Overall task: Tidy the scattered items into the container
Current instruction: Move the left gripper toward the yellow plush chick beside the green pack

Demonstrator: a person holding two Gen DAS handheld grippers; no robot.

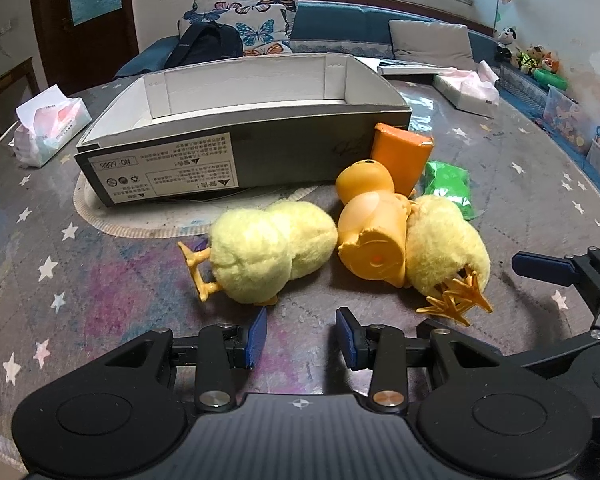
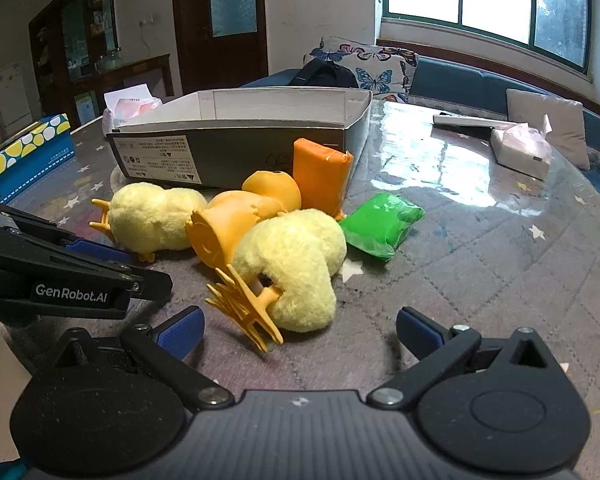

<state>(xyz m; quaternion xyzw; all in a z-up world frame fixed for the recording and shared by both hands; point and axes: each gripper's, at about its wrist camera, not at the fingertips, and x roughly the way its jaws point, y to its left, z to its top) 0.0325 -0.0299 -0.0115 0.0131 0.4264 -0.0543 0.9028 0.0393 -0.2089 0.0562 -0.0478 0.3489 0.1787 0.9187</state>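
Note:
An empty grey cardboard box (image 1: 260, 152) (image 2: 240, 148) with a white inside stands on the round table. In front of it lie two fluffy yellow chicks (image 1: 268, 252) (image 1: 440, 248), an orange plastic toy (image 1: 372, 232) between them, an orange packet (image 1: 400, 156) leaning on the box, and a green packet (image 1: 448, 184). My left gripper (image 1: 302, 332) hovers open just short of the left chick, with nothing between its blue pads. My right gripper (image 2: 300, 320) stands wide open near the right chick (image 2: 296, 268); the chick's orange feet (image 2: 244, 312) lie between the fingertips, untouched.
Tissue packs sit at the table's left (image 1: 48, 128) and far right (image 1: 468, 92). A blue box with yellow dots (image 2: 24, 160) lies at the left edge. A sofa with cushions and a dark backpack (image 1: 208, 44) stands behind the table. The two grippers are close side by side.

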